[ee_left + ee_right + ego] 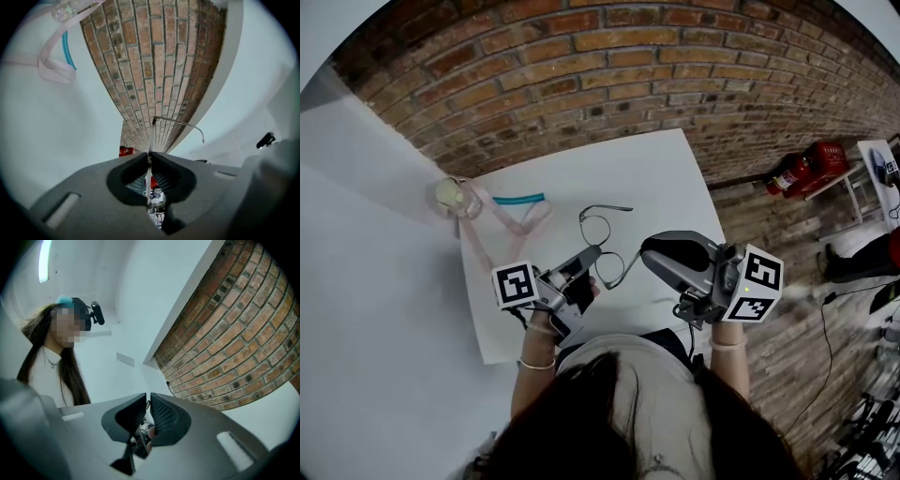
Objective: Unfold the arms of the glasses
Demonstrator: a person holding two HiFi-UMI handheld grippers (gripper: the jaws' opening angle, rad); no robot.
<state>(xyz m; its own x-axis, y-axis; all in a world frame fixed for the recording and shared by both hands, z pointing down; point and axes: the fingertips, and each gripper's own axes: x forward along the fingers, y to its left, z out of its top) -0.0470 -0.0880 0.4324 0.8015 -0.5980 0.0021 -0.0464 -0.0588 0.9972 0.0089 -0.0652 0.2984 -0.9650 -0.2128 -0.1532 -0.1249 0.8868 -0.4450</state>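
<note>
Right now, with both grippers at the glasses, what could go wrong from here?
1. The left gripper pinches the glasses by thin wire only. A twist while an arm swings could let them slip or rotate in the jaws.
2. The right gripper looks shut on the near arm. Pulling past the hinge stop, or off the hinge's arc, may bend the wire.
</note>
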